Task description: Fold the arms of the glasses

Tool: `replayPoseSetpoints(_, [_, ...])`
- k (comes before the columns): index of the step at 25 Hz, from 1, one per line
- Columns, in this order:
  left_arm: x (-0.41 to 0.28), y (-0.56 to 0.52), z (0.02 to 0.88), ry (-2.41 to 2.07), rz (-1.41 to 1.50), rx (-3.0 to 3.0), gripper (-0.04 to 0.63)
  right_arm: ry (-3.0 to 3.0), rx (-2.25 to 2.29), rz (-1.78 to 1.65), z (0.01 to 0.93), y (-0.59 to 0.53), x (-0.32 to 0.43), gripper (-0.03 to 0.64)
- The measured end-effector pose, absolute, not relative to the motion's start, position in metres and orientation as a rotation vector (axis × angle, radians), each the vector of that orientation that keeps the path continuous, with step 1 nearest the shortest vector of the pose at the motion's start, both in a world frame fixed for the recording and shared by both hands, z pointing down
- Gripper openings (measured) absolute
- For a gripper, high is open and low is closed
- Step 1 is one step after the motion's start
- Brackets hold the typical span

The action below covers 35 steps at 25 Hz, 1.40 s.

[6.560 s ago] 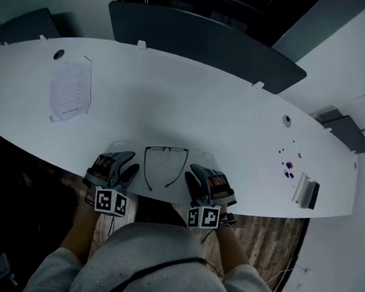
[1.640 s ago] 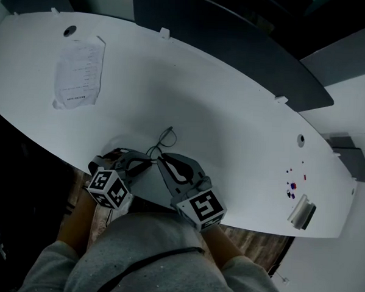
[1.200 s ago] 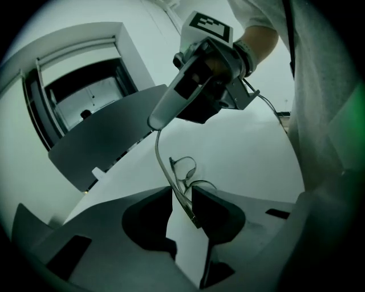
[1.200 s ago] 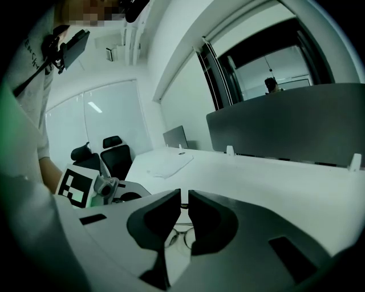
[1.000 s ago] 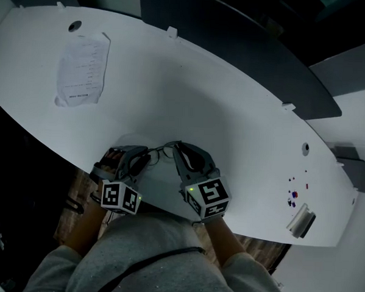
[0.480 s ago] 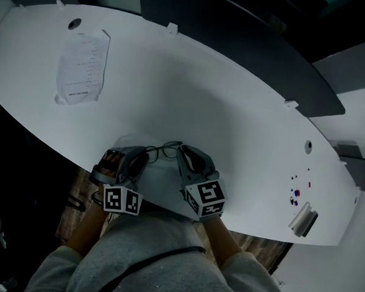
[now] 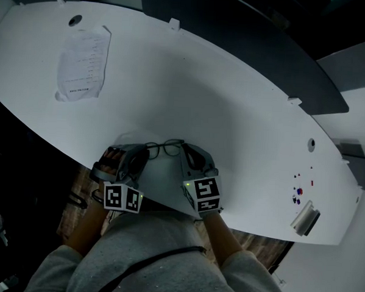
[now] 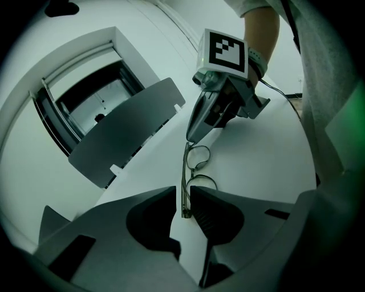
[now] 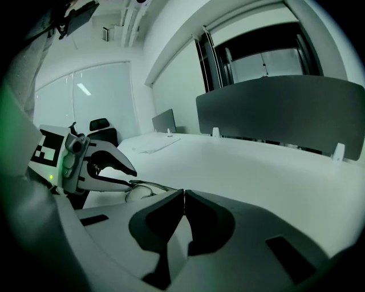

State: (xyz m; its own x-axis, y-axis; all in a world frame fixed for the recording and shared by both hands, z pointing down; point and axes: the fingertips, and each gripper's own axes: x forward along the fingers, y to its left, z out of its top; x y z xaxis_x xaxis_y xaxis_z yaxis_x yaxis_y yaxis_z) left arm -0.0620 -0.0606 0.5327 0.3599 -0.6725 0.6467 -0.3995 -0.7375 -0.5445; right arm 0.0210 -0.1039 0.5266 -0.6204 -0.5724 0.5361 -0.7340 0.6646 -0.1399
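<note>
Glasses [image 7: 165, 149]: thin dark wire frame, two rounded lenses. Change since the earliest frame: both arms then stood out toward the person; now none juts out, and one straight bar runs along the lenses. Location: white bench [image 7: 221, 114], by its near edge, between the two grippers. Long axis: crosswise along that edge, one end toward each gripper. Left gripper [image 8: 182, 197]: jaws closing, narrow gap, the glasses' end between them. Right gripper [image 9: 183, 197]: jaws pressed together, nothing seen between them, tips at the opposite end.
</note>
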Motion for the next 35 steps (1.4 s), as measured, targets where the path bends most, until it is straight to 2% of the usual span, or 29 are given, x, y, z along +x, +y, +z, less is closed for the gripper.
replayPoseSetpoints(13, [-0.07,-0.067,0.532,0.949,-1.329,-2.308,0.087,-2.334,0.874,0.192,0.527,-0.084,0.012,0.023])
replayPoseSetpoints(19, [-0.073,-0.07,0.533,0.957,-1.323,-2.335,0.087,-2.322,0.851,0.2,0.528,-0.075,0.009,0.023])
replayPoseSetpoints(28, [-0.075,-0.072,0.524,1.018,-1.213,-2.465,0.081,-2.313,0.848,0.212,0.529,-0.075,0.01,0.023])
replayPoseSetpoints(35, [-0.089,-0.076,0.511,1.245,-1.024,-2.675,0.072,-2.327,0.827,0.216,0.527,-0.076,0.011,0.023])
